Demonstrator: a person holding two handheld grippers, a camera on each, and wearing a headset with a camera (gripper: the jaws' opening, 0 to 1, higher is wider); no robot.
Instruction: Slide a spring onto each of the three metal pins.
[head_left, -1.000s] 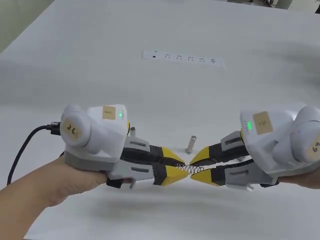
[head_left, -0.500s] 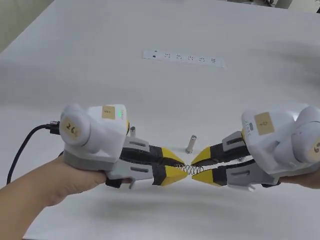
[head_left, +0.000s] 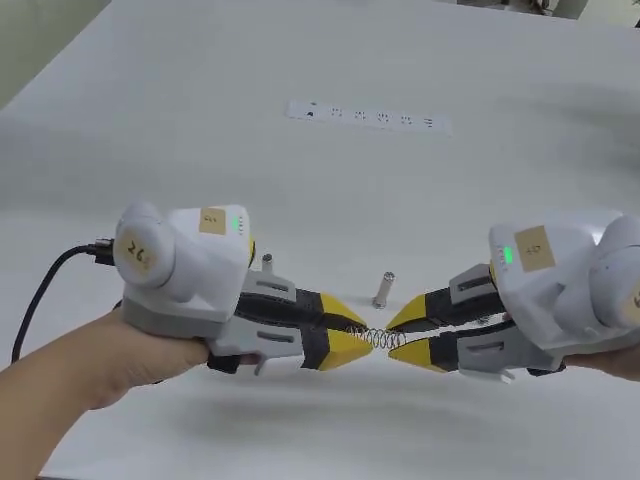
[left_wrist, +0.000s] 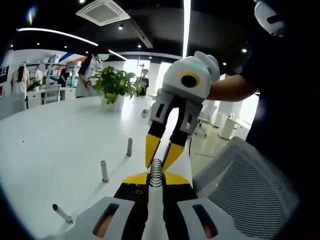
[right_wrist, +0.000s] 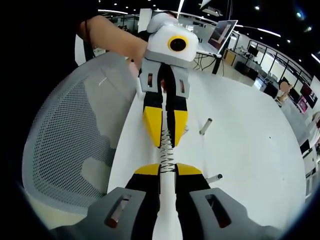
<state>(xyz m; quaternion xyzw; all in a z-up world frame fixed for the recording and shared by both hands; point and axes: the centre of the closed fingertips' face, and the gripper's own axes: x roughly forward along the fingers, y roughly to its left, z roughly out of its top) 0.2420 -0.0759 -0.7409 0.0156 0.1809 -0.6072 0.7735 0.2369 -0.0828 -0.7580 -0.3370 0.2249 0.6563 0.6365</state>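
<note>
A small metal spring (head_left: 380, 338) stretches between the yellow tips of both grippers, just above the white table (head_left: 300, 200). The left gripper (head_left: 362, 332) is shut on one end and the right gripper (head_left: 395, 338) on the other. In the left gripper view the spring (left_wrist: 157, 171) sits between my left gripper's (left_wrist: 156, 178) jaws, with the right gripper (left_wrist: 159, 161) meeting it from above. In the right gripper view the spring (right_wrist: 167, 155) runs from the right gripper (right_wrist: 168, 169) up to the left gripper (right_wrist: 165, 144). One upright pin (head_left: 382, 289) stands just behind the tips.
A second pin (head_left: 266, 262) stands behind the left gripper. The left gripper view shows a bare upright pin (left_wrist: 104, 171), a pin wearing a spring (left_wrist: 129, 146) and a pin lying flat (left_wrist: 62, 213). A power strip (head_left: 365, 117) lies far back. A mesh chair (right_wrist: 65, 150) stands by the table edge.
The two grippers have drawn slightly apart, and the spring between their tips now looks longer. The right gripper has shifted a little right and down.
</note>
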